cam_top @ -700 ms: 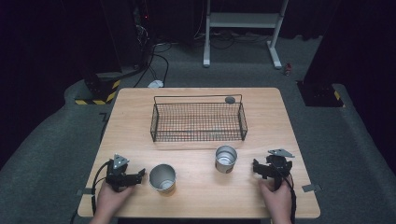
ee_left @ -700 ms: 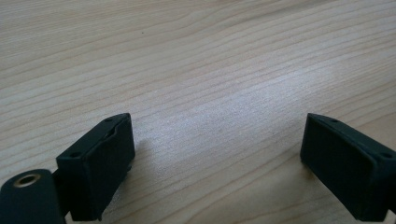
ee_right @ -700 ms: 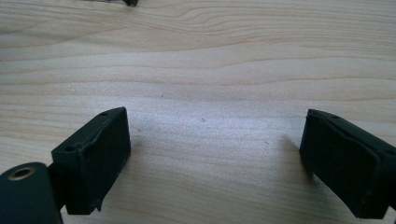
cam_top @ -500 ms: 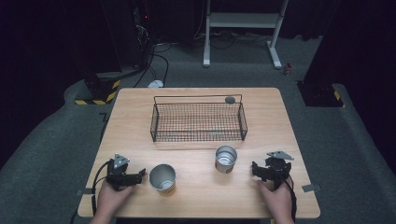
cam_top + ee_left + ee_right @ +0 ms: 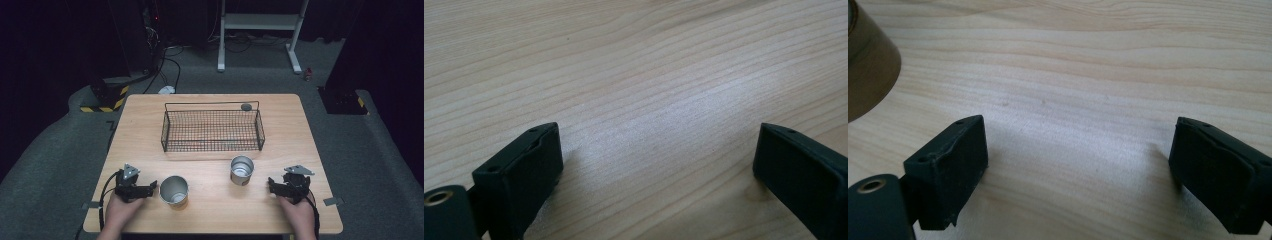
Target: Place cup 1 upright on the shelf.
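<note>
Both grippers rest released: left gripper (image 5: 150, 189) just beside the near-left cup (image 5: 173, 190), which a careless sideways approach could topple on the counter (image 5: 300, 130).

Two cans (image 5: 173, 190) (image 5: 242, 170) stand on the table (image 5: 300, 135) before the wire basket (image 5: 212, 131), between the two grippers (image 5: 152, 187) (image 5: 272, 184).

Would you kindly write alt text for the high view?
Two metal cups stand on a wooden table before a wire basket. The left hand-held gripper and right hand-held gripper rest beside them.
</note>
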Demonstrator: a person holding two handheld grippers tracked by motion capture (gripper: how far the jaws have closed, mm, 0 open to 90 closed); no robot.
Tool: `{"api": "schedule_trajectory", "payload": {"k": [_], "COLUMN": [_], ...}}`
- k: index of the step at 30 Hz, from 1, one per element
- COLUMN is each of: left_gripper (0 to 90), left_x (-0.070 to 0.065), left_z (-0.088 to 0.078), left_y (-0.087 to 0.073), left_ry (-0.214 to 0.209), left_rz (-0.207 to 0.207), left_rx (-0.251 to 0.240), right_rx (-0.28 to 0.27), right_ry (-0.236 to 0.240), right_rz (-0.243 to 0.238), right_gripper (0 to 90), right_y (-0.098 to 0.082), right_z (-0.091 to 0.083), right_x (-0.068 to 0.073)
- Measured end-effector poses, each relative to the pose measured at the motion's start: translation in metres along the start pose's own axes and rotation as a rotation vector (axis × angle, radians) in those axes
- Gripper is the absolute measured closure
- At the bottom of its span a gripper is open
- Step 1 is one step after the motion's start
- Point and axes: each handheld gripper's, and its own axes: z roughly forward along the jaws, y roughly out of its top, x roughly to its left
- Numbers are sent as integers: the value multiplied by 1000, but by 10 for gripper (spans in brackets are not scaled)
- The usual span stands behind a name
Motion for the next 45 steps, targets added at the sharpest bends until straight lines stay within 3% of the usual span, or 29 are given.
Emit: {"api": "schedule_trajectory", "payload": {"k": [14,17,21,31,35,37,45], "left_gripper": [92,92,92,95,96,94,95], "left_x": [1,5,6,4,5,3,-3], "left_z": [-1,-7,-14,-36,-40,-43,-60], "left_y": [5,4,6,11,14,16,24], "left_ry": [1,-37,-48,-103,-108,-89,-107], "left_rz": [2,-31,-21,-47,-53,-29,-30], "left_rx": [21,-18,-37,-128,-148,-157,-222], "right_rx": [2,-2,-2,-1,-1,-1,-1], "right_ry": [23,30,31,30,29,29,28], "right_rz": [-17,-31,-30,-25,-25,-27,-24], "right_gripper": [85,84,84,86,86,87,88], "right_y": [-4,-3,-3,-3,-3,-3,-3], "right_z": [-4,-3,-2,-3,-3,-3,-3], "right_x": [3,3,3,3,3,3,4]}}
